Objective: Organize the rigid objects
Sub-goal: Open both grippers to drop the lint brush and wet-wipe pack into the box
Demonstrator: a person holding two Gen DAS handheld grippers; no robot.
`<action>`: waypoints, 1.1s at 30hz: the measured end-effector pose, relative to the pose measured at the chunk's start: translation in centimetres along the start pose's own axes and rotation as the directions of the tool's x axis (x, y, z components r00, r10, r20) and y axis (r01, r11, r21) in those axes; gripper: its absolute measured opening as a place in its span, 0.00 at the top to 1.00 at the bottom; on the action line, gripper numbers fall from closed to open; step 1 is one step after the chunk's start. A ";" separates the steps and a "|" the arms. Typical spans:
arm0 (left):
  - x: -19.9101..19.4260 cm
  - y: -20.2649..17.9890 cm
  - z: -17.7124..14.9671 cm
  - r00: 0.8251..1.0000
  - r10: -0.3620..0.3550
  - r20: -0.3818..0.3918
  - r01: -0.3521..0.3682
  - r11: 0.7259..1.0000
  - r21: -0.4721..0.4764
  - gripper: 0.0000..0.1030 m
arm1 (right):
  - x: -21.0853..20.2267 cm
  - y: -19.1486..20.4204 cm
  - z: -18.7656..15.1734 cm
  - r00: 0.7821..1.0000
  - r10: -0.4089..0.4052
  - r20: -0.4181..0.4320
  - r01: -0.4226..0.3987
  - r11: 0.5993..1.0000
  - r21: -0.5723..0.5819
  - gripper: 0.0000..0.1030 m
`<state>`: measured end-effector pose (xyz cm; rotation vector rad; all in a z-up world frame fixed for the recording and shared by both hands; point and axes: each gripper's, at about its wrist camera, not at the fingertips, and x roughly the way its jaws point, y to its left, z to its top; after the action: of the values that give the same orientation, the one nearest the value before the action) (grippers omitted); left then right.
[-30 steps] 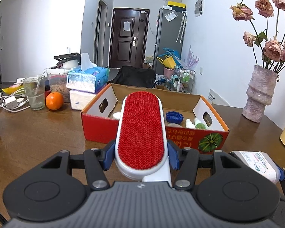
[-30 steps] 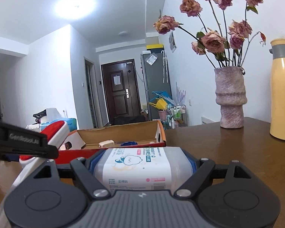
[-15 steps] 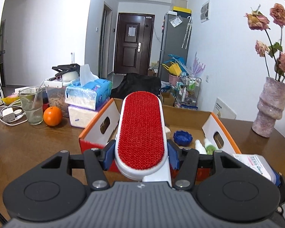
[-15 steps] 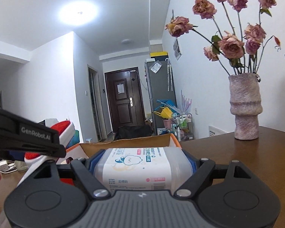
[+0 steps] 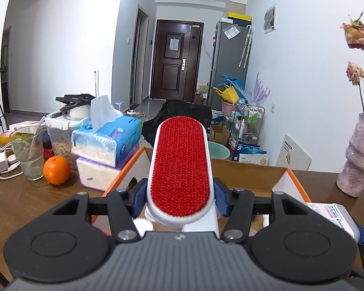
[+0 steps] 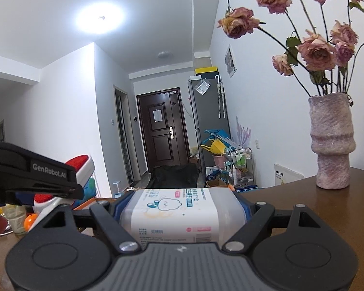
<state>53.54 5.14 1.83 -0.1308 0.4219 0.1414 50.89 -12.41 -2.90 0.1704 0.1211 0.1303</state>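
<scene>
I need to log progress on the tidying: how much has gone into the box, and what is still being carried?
Done: little can be confirmed; the cardboard box interior is mostly hidden now. In hand: the left tool is clamped on the red lint brush, and the right tool is clamped on the labelled white container, both at the box. Left: release both inside.

Brown wooden table, orange, glass, cardboard box, vase, perhaps chargers.

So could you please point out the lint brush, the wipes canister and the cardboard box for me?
lint brush (image 5: 180, 160), left wrist view, red bristle face.
wipes canister (image 6: 174, 212), right wrist view, printed label.
cardboard box (image 5: 245, 177), left wrist view, inner far wall.
</scene>
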 end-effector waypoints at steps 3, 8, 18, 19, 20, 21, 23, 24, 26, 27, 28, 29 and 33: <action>1.7 -0.2 0.6 1.000 -0.001 -0.002 0.001 1.000 0.006 0.45 | 1.4 0.0 0.2 1.000 0.006 -0.006 -0.006 1.000 0.000 0.21; 4.4 -0.4 1.4 1.000 0.014 -0.018 -0.013 1.000 0.021 0.45 | 3.7 0.2 0.6 1.000 0.020 -0.020 -0.020 1.000 -0.014 0.21; 8.7 0.6 1.9 0.995 0.035 -0.096 -0.031 0.999 0.039 0.45 | 7.5 0.4 1.4 0.997 0.021 -0.079 -0.026 0.998 -0.055 0.21; 8.9 0.6 1.8 0.994 0.032 -0.109 -0.028 0.999 0.041 0.44 | 7.4 0.7 1.3 0.996 0.021 -0.087 -0.027 0.998 -0.060 0.21; 9.2 0.7 1.8 0.992 0.026 -0.125 -0.021 0.999 0.044 0.44 | 7.5 0.7 1.4 0.995 0.019 -0.103 -0.026 0.997 -0.066 0.21; 9.4 0.7 1.7 0.990 0.023 -0.139 -0.017 0.999 0.049 0.35 | 7.6 0.7 1.5 0.993 0.010 -0.121 -0.019 0.997 -0.071 0.21; 8.9 0.7 1.9 0.990 0.032 -0.136 -0.025 0.998 0.056 0.02 | 7.8 0.6 1.8 0.987 -0.007 -0.163 -0.006 0.997 -0.079 0.19; 8.3 0.8 1.9 0.993 0.038 -0.110 -0.032 0.998 0.054 0.00 | 7.8 0.5 2.0 0.984 -0.011 -0.178 -0.004 0.997 -0.082 0.11; 7.4 0.9 2.2 0.996 0.027 -0.081 -0.022 0.998 0.063 0.00 | 7.8 0.2 2.4 0.981 -0.010 -0.195 -0.004 0.997 -0.073 0.01; 7.1 1.0 2.2 0.997 0.023 -0.073 -0.019 0.998 0.063 0.00 | 7.7 0.0 2.5 0.980 0.000 -0.197 -0.014 0.998 -0.066 0.00; 6.9 1.0 2.2 0.997 0.027 -0.069 -0.023 0.998 0.063 0.00 | 7.7 0.0 2.6 0.979 0.006 -0.204 -0.019 0.998 -0.064 0.00; 6.8 1.1 2.2 0.997 0.034 -0.070 -0.030 0.997 0.066 0.00 | 7.7 0.0 2.6 0.978 0.007 -0.211 -0.021 0.998 -0.064 0.00; 6.7 1.2 2.1 0.996 0.049 -0.077 -0.044 0.996 0.072 0.00 | 7.9 0.0 2.6 0.972 0.007 -0.234 -0.026 0.997 -0.077 0.00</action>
<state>60.26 7.40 0.83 -0.0580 0.5078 0.1676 59.04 -11.76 -1.23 0.0763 0.3487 0.1713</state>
